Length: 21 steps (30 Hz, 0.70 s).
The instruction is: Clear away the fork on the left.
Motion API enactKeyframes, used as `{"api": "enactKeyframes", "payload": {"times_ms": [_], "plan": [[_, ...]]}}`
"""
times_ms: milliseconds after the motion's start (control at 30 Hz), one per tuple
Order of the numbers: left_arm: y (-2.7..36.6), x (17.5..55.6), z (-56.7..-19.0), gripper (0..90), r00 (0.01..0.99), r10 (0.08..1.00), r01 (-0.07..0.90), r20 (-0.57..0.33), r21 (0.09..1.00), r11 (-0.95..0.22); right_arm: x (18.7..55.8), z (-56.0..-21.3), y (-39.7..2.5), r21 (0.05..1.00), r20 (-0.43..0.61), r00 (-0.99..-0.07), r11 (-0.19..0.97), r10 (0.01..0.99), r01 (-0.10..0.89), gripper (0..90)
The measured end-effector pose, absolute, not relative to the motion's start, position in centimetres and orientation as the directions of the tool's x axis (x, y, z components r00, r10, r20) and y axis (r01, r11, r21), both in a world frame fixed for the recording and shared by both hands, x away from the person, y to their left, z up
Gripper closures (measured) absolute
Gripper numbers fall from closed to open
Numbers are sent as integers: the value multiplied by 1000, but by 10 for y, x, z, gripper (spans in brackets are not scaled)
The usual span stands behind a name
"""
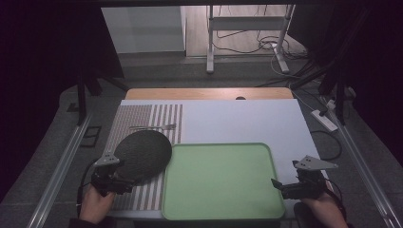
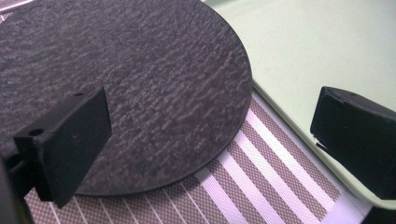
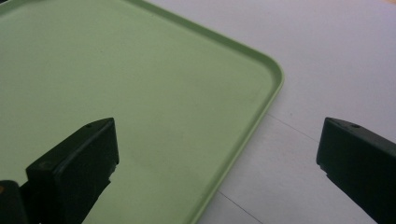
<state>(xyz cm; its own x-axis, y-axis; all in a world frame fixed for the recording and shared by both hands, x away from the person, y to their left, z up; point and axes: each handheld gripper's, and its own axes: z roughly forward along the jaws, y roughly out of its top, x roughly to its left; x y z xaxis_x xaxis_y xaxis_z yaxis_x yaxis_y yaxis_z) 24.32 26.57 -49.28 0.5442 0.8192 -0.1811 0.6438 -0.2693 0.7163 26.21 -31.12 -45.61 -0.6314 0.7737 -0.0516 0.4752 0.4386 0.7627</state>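
A dark round slate plate [image 1: 142, 153] lies on a striped placemat [image 1: 138, 116] at the left, its right edge just over the rim of a light green tray [image 1: 218, 180]. My left gripper [image 1: 119, 184] is at the plate's near edge. In the left gripper view it [image 2: 212, 116] is open: one jaw hangs over the plate [image 2: 130, 74], the other over the tray's rim [image 2: 303, 42]. My right gripper [image 1: 280, 187] is at the tray's near right side. It [image 3: 217, 135] is open and astride the tray's rim [image 3: 261, 107], with nothing in it.
A metal fork [image 1: 154, 127] lies on the placemat beyond the plate. A white sheet [image 1: 247, 121] covers the table behind and right of the tray. On the floor at the right lie a power strip [image 1: 324, 119] and cables.
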Motion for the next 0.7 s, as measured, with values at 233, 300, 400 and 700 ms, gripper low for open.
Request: {"api": "enactKeyframes", "payload": {"times_ms": [233, 300, 400, 700], "plan": [[268, 256, -494, 0, 536, 825, 654, -179, 706, -271, 262, -456, -311, 763, -52, -631, 438, 774, 475, 0], [268, 261, -495, 0, 531, 829, 659, -177, 702, -272, 262, -456, -311, 762, -52, -632, 440, 773, 475, 0], [268, 266, -495, 0, 527, 831, 663, -180, 698, -270, 262, -457, -311, 763, -52, -633, 440, 772, 474, 0], [268, 286, -496, 0, 513, 831, 683, -216, 688, -243, 263, -457, -311, 760, -55, -636, 445, 770, 473, 0]]}}
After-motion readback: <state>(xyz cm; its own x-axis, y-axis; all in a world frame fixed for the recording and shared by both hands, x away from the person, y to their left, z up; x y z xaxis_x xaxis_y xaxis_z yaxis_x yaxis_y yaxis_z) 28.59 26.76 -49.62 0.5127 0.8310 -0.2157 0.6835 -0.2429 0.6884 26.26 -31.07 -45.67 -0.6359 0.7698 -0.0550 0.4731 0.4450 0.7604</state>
